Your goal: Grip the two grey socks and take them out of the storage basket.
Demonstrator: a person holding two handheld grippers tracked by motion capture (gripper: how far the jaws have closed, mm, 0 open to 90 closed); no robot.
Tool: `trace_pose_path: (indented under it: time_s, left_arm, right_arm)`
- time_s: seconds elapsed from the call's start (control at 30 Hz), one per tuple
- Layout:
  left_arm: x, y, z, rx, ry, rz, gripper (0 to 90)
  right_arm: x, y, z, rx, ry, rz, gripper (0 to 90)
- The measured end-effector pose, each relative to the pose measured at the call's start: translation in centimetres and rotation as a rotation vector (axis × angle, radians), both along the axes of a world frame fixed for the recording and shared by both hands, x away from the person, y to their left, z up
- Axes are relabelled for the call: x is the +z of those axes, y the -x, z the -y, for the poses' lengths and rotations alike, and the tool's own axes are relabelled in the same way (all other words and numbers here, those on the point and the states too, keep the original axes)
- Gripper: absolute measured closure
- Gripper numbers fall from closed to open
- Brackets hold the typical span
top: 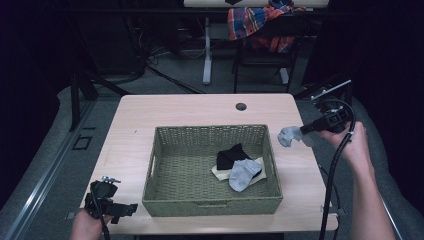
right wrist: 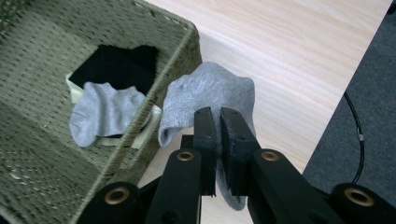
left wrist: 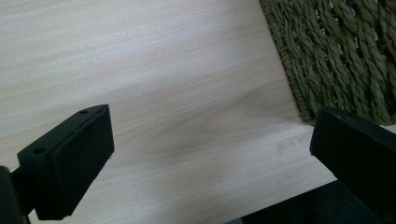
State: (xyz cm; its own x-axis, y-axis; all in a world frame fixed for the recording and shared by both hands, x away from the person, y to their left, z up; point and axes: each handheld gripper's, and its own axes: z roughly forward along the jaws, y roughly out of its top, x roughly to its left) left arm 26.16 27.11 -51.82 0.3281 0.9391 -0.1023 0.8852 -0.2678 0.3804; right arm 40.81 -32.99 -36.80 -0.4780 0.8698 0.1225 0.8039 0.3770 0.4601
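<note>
A green woven basket (top: 210,205) sits mid-table. Inside it lie a grey sock (top: 243,173), a black sock (top: 231,155) and a cream one (top: 219,173) beneath them. My right gripper (top: 303,130) is shut on a second grey sock (top: 289,135), held above the table just right of the basket's rim. In the right gripper view that grey sock (right wrist: 210,93) hangs from the closed gripper (right wrist: 218,116) beside the basket wall (right wrist: 180,44). My left gripper (top: 131,208) rests open near the table's front left corner; in its own view the gripper (left wrist: 210,144) has bare wood between its jaws.
The light wood table (top: 200,107) has a cable hole (top: 241,106) at the back. A chair with a plaid cloth (top: 255,22) stands behind the table. The basket corner (left wrist: 327,56) lies close to the left gripper's right jaw. A cable (top: 332,170) trails from the right gripper.
</note>
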Motion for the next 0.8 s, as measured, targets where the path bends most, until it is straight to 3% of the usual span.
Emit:
trace_pose_path:
  time_s: [0.2,0.8]
  left_arm:
    - [0.0,0.0,0.0,-0.003,-0.001,-0.002,0.0]
    - [0.0,0.0,0.0,-0.003,0.001,-0.001,0.0]
  right_arm:
    - [-1.0,-0.2,0.3,-0.023,0.005,-0.016,85.5]
    - [-3.9,-1.1,-0.1,-0.02,0.033,-0.063,85.5]
